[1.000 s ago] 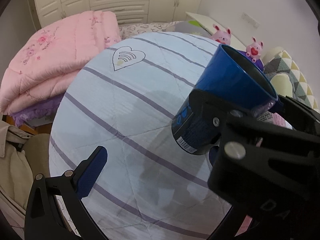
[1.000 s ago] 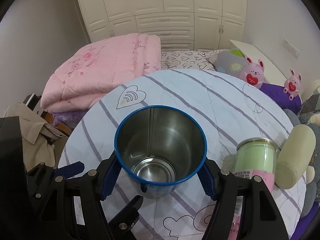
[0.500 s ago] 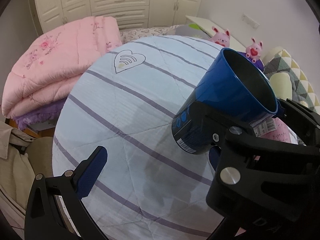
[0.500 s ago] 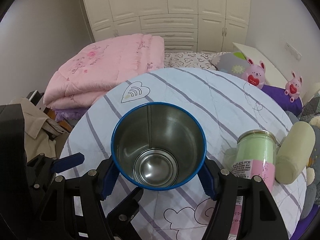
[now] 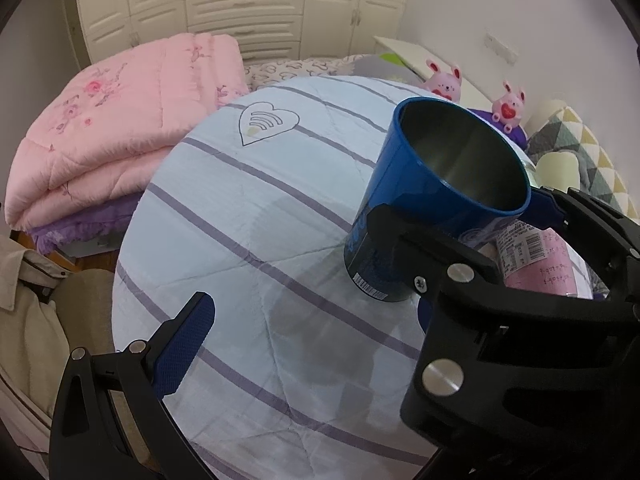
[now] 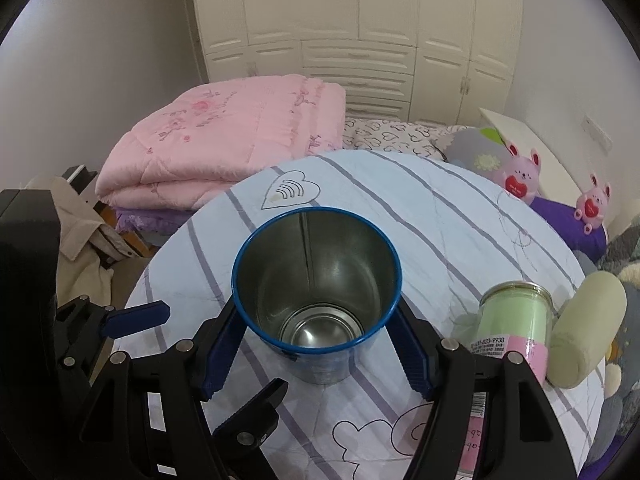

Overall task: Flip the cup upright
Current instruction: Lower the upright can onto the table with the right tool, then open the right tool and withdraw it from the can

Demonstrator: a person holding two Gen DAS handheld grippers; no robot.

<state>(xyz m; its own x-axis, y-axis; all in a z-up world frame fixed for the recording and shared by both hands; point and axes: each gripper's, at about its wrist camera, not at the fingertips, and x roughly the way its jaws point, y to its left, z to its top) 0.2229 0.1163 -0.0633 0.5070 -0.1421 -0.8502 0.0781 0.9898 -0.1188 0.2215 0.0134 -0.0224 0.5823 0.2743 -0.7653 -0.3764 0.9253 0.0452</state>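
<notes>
The blue cup (image 6: 316, 292) with a steel inside stands mouth up, nearly upright, its base at or just above the round table with a striped pale-blue cloth (image 6: 460, 216). My right gripper (image 6: 316, 344) is shut on its sides with both blue pads. In the left wrist view the cup (image 5: 436, 200) shows at the right, held by the black right gripper (image 5: 460, 248). My left gripper (image 5: 312, 320) is open and empty, its left fingertip (image 5: 184, 340) over the cloth, left of the cup.
A green-and-pink jar (image 6: 516, 324) stands just right of the cup, a cream roll (image 6: 584, 328) beside it. A folded pink quilt (image 6: 224, 144) lies behind the table. Pink bunny toys (image 6: 520, 176) sit at the far right. Beige clothing (image 5: 24, 312) hangs at the left.
The cup has tipped from leaning to nearly upright in my right gripper and come lower toward the cloth. My left gripper stayed open and barely moved.
</notes>
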